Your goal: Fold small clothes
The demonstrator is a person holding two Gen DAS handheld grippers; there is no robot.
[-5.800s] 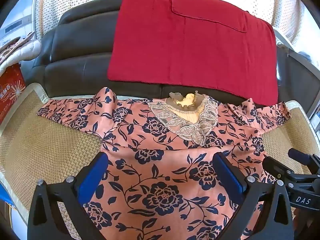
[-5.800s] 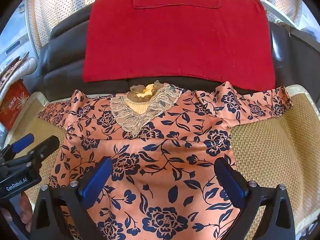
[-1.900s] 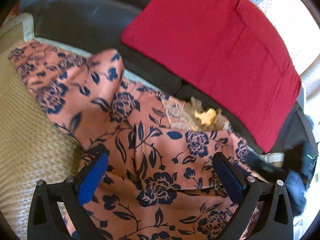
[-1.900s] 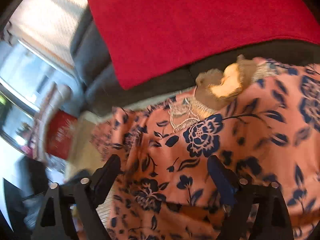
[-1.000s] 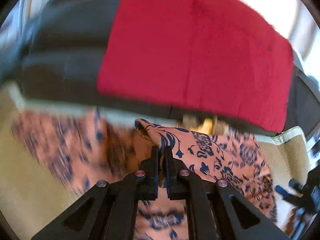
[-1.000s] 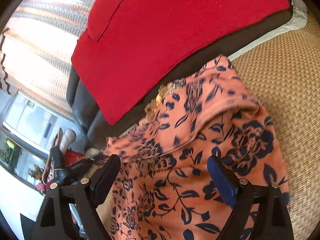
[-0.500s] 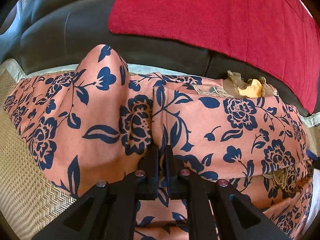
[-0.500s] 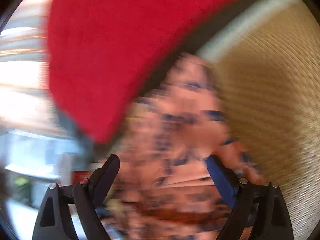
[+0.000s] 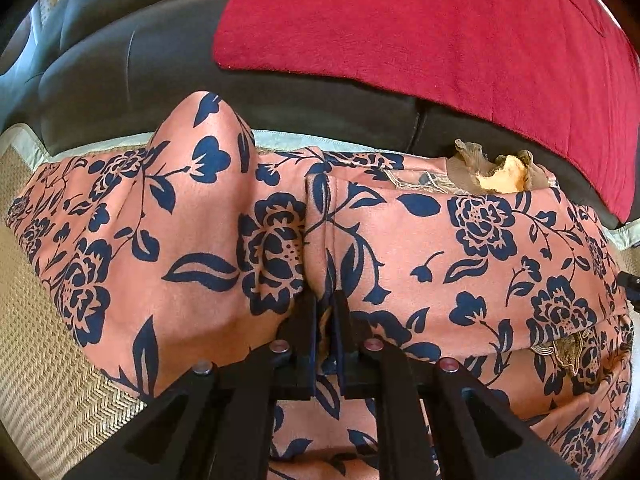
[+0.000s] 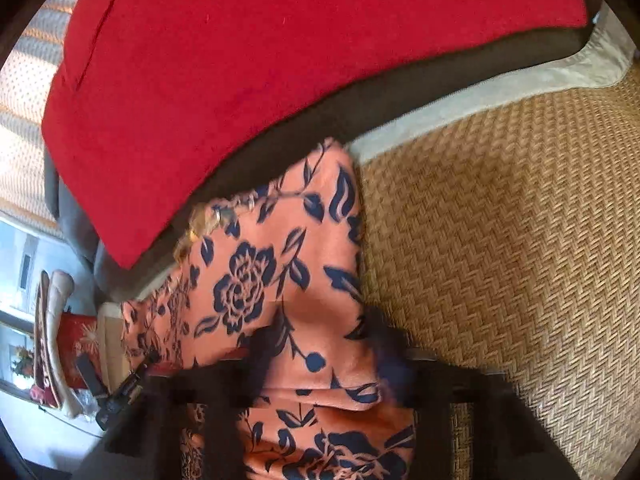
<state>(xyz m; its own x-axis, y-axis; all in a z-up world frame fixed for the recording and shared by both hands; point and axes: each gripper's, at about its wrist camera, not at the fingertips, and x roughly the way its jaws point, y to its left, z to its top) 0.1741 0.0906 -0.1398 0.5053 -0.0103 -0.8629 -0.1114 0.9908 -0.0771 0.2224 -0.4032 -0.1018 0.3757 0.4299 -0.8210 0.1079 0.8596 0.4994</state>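
My left gripper [image 9: 326, 312] is pinched almost completely closed on a raised ridge of the salmon-pink blouse printed with navy flowers [image 9: 460, 248]. I judge I hold it there, at what looks like the sleeve seam, so the sleeve can be carried over the body of the garment.

My right gripper [image 10: 320, 344] is blurred by motion. Its two dark fingers stand apart with pink cloth between and over them, but I cannot tell whether they have hold of anything.

The blouse lies on a tan woven straw mat [image 10: 500, 260] covering the seat of a dark leather sofa [image 9: 160, 60]. It is only partly folded. One side is doubled over the middle, a sleeve humps up on my left, and the beige lace collar [image 9: 492, 166] peeks out at the far edge, near the sofa back. The fabric looks thin and soft, with loose wrinkles.

A red fabric cushion [image 9: 420, 20] leans against the sofa back behind it.
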